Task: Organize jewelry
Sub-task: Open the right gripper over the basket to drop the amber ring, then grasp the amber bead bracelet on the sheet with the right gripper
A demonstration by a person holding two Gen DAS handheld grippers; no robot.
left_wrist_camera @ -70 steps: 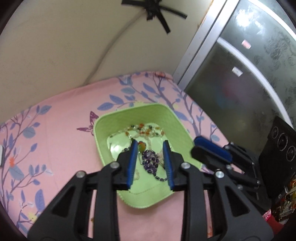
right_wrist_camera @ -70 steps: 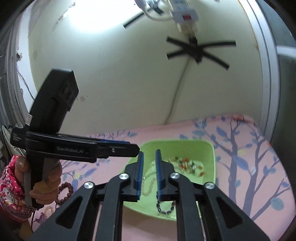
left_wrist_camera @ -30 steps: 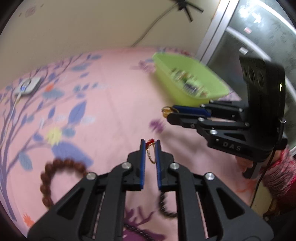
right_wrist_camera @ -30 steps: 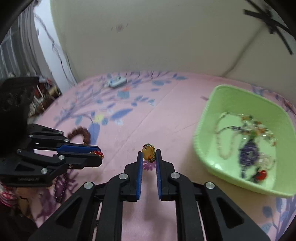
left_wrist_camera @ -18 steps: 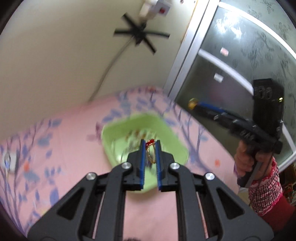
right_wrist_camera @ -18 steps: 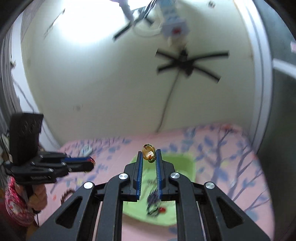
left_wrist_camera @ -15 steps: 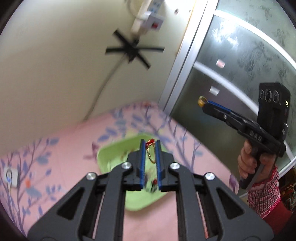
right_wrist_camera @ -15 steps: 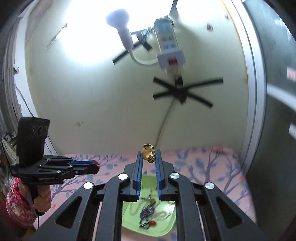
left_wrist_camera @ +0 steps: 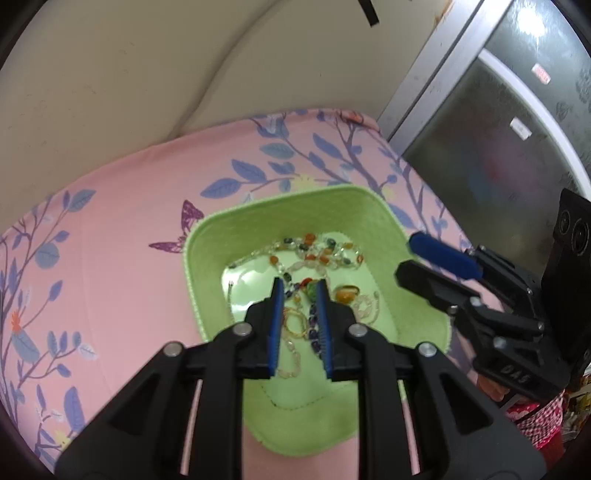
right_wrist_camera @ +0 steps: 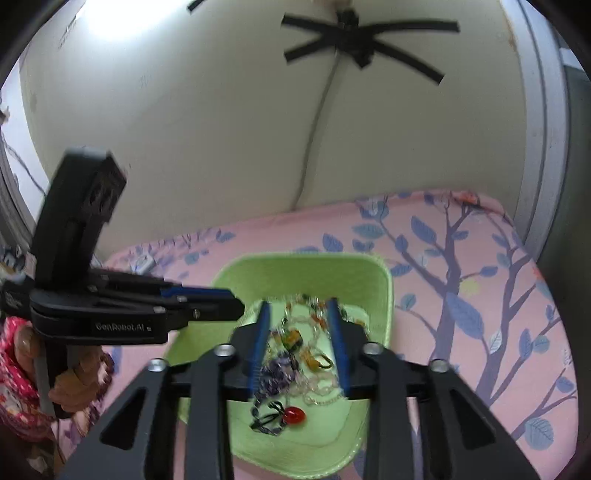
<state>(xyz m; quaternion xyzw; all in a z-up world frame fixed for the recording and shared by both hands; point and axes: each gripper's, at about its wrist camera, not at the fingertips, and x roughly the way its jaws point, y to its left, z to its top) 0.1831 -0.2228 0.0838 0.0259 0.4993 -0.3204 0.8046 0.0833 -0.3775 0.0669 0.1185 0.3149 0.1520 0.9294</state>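
A light green felt tray [left_wrist_camera: 207, 258] sits on the pink leaf-print cloth and holds a pile of jewelry: a multicolored bead necklace [left_wrist_camera: 314, 254], a purple bead strand [right_wrist_camera: 275, 369], a gold chain bracelet [left_wrist_camera: 295, 325], an amber ring [left_wrist_camera: 345, 293] and a red pendant [right_wrist_camera: 293, 415]. My left gripper [left_wrist_camera: 298, 291] is open and empty just above the tray's middle. My right gripper [right_wrist_camera: 297, 308] is open and empty over the same tray [right_wrist_camera: 295, 266], coming in from the other side. Each gripper shows in the other's view.
A cream wall with a cable and black tape cross [right_wrist_camera: 354, 33] stands behind the table. A frosted glass door [left_wrist_camera: 498, 122] borders the right side. A small white device [right_wrist_camera: 142, 263] lies on the cloth [left_wrist_camera: 110, 221] at far left.
Both grippers came down from high above to just over the tray and opened. The gold bracelet and the amber ring they held now lie in the tray.
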